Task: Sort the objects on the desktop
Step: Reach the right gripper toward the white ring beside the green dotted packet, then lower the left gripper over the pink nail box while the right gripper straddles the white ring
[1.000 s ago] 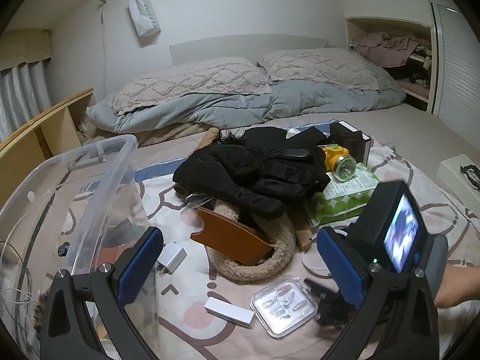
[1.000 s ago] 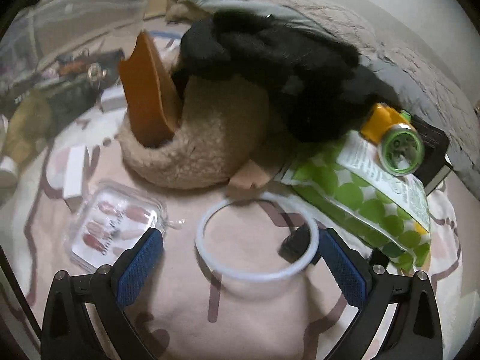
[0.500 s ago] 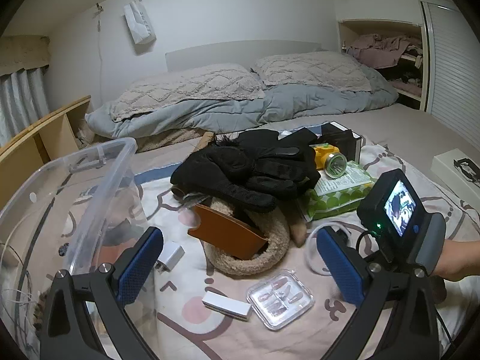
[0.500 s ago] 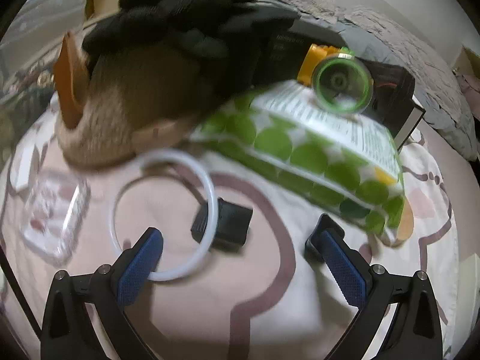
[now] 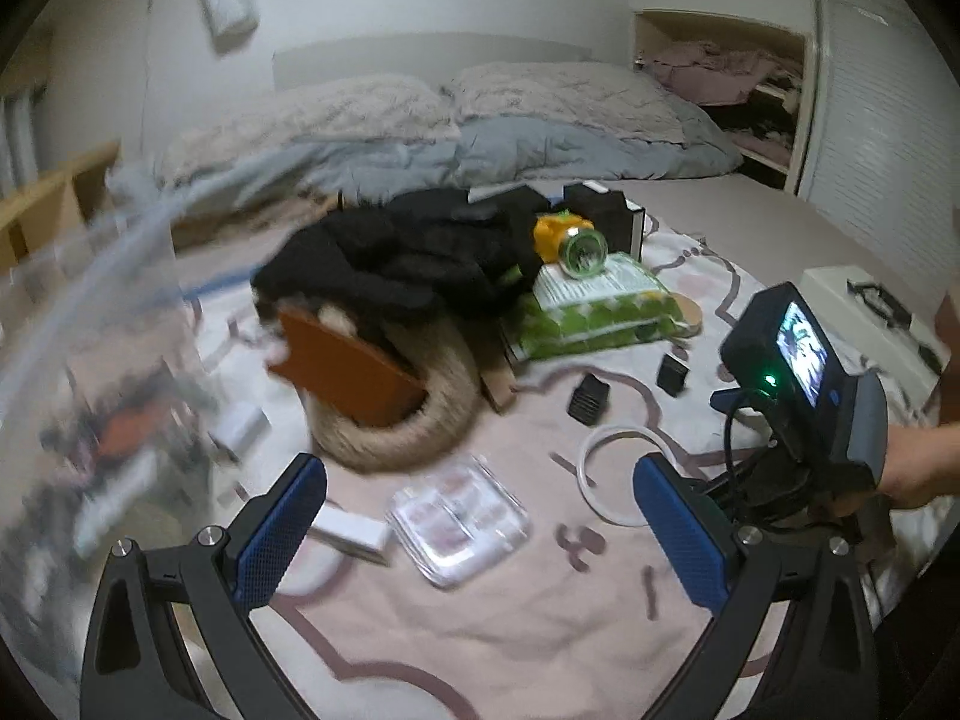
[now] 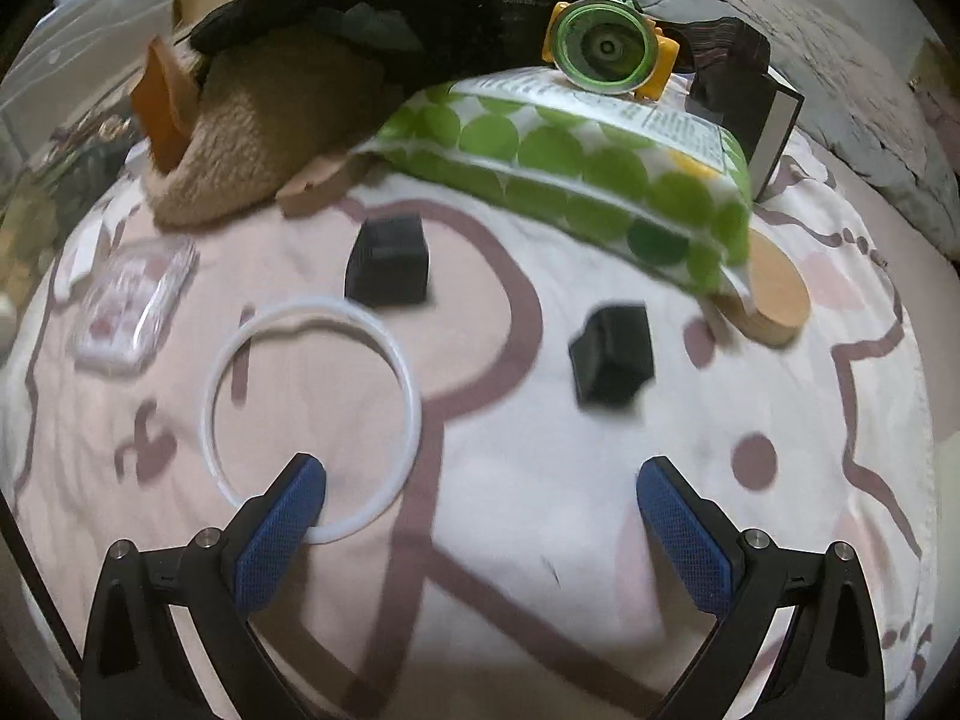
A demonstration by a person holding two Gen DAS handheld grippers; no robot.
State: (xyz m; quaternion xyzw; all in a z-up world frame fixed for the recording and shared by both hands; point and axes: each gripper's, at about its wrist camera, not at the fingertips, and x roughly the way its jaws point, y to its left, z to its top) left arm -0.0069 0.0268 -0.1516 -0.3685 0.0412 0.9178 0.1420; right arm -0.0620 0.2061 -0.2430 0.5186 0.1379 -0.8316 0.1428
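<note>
Loose objects lie on a pink patterned blanket (image 6: 480, 540). A white ring (image 6: 312, 420) lies by my right gripper's left finger. Two small black blocks (image 6: 389, 267) (image 6: 612, 354) lie beyond it. Behind them sit a green dotted packet (image 6: 570, 156), a yellow-green flashlight (image 6: 606, 48), black gloves (image 6: 336, 0) and a fuzzy tan slipper (image 6: 252, 132). My right gripper (image 6: 480, 531) is open and empty above the blanket. My left gripper (image 5: 480, 525) is open and empty above a clear case (image 5: 459, 519) and a white box (image 5: 354, 531). The right gripper's body (image 5: 804, 402) shows in the left wrist view.
A clear plastic bin (image 5: 78, 360) with items inside stands blurred at the left. An orange card (image 5: 348, 369) leans in the slipper. A black book (image 6: 762, 114) lies behind the packet. A white box (image 5: 870, 324) sits at the right. Pillows (image 5: 420, 114) lie behind.
My right gripper has pulled back and to the right, so both black blocks and the whole ring show now. My left gripper has swung right, blurring the bin.
</note>
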